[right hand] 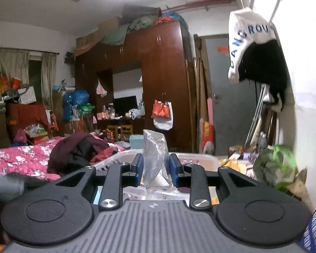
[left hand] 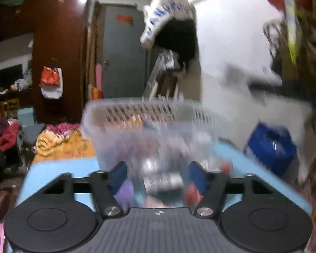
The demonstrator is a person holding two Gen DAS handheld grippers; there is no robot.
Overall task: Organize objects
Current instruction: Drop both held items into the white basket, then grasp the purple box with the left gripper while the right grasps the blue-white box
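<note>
In the left wrist view, blurred by motion, a translucent white slotted basket (left hand: 107, 116) full of small items stands on a light blue surface (left hand: 59, 168). My left gripper (left hand: 158, 174) is open, its blue pads either side of the basket's near wall, with small packets between them. In the right wrist view my right gripper (right hand: 155, 166) is shut on a clear plastic bag (right hand: 154, 158), held upright above the white basket (right hand: 196, 158).
A dark wooden wardrobe (right hand: 164, 80) and a grey door (right hand: 225, 97) stand behind. A bed with pink floral bedding (right hand: 25, 158) and piled clothes (right hand: 80, 149) lies left. A blue bag (left hand: 269, 147) sits right of the basket. A white cloth (right hand: 248, 38) hangs on the wall.
</note>
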